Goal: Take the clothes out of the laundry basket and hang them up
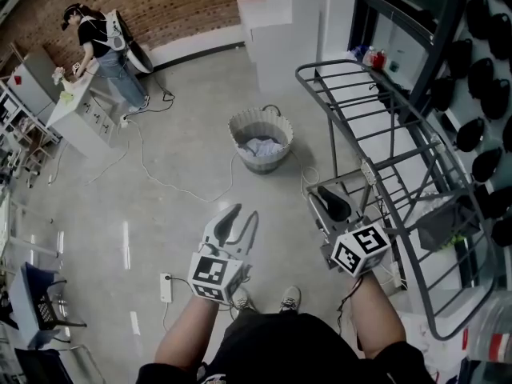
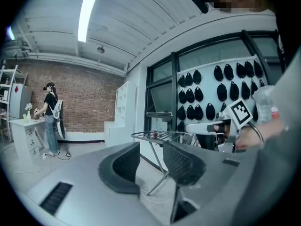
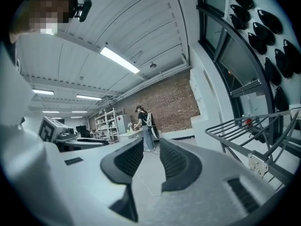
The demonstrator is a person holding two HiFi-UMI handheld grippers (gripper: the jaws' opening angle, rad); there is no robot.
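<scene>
A pale ribbed laundry basket (image 1: 260,126) stands on the concrete floor ahead of me, with light blue and white clothes (image 1: 262,146) inside. A grey metal drying rack (image 1: 384,158) stands to my right, bare of clothes; the same rack (image 2: 155,135) shows past the left jaws, and the rack (image 3: 254,126) also shows at the right of the right gripper view. My left gripper (image 1: 236,218) (image 2: 150,164) is held low over the floor, open, nothing between its jaws. My right gripper (image 1: 332,202) (image 3: 150,161) is beside the rack's near leg, open and empty too.
A person (image 1: 104,50) works at a white desk (image 1: 76,110) at the far left. A white cable (image 1: 172,186) and a power strip (image 1: 166,288) lie on the floor. White steps (image 1: 276,14) stand behind the basket. A dark chair (image 1: 40,306) sits at lower left.
</scene>
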